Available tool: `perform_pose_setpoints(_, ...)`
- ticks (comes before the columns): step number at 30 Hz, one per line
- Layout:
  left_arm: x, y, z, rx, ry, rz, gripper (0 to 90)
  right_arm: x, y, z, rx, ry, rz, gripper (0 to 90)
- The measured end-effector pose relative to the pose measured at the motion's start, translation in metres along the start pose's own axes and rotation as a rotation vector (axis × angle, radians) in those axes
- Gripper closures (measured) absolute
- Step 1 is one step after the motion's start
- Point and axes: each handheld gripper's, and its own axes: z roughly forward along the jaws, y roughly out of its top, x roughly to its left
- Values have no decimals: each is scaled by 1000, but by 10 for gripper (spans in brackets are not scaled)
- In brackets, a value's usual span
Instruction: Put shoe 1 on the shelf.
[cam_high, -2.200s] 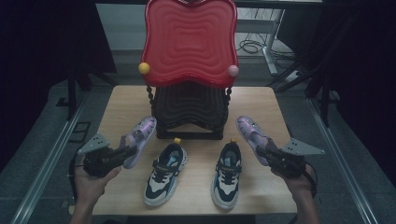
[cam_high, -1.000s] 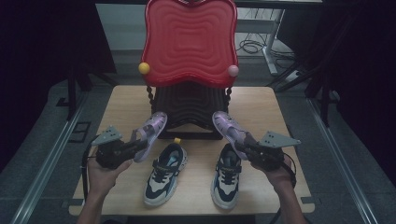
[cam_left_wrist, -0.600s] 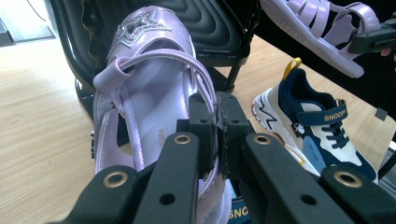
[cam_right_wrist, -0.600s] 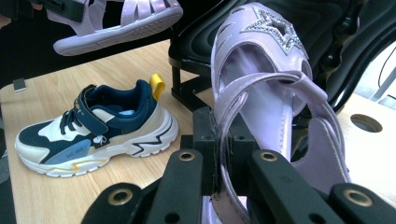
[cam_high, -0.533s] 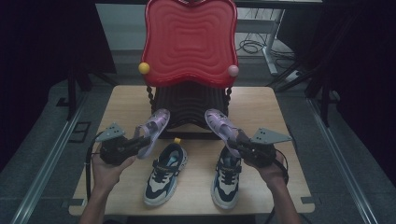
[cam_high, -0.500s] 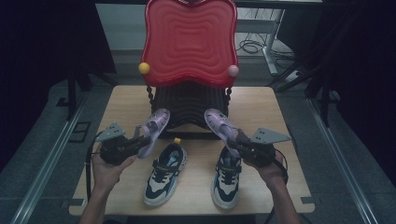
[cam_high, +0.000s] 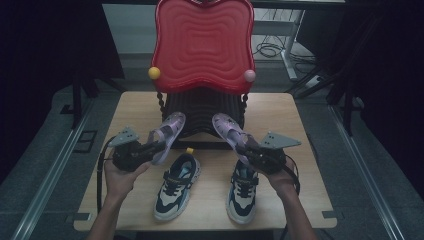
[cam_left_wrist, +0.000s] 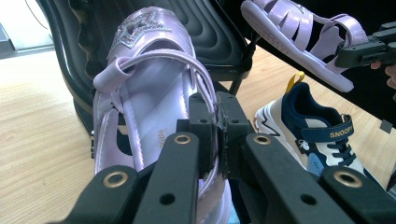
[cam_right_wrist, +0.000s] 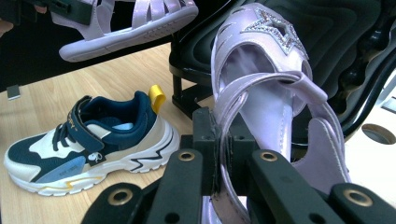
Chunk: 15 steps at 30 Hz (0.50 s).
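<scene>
Each gripper holds one of two lilac sandals with a glitter star on the toe, lifted in front of a small chair. My left gripper (cam_high: 151, 150) is shut on the left sandal (cam_high: 169, 134); in the left gripper view the jaws (cam_left_wrist: 217, 125) pinch its side strap, and the sandal (cam_left_wrist: 144, 79) points toe-first at the chair's black seat (cam_left_wrist: 210, 32). My right gripper (cam_high: 246, 149) is shut on the right sandal (cam_high: 227, 130); the right gripper view has the jaws (cam_right_wrist: 222, 135) clamped on a strap of that sandal (cam_right_wrist: 266, 79). The two toes stand apart, just before the seat's front edge.
A toy chair with a red wavy back (cam_high: 202, 45) and black ribbed seat (cam_high: 202, 107) stands at the table's back centre. Two navy, white and blue sneakers (cam_high: 175, 186) (cam_high: 243, 191) rest on the wooden table (cam_high: 300, 120) below the grippers. The floor around is dark.
Both hands have carried their sandals inward from the table's sides towards the chair seat. In the last half second the right sandal has edged a little further left; the left has kept still.
</scene>
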Motion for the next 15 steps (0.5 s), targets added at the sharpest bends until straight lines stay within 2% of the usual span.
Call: perform_pose_setpoints(15, 0, 11, 20, -23, 10, 2, 862, 1, 9, 18, -30, -31, 23, 853)
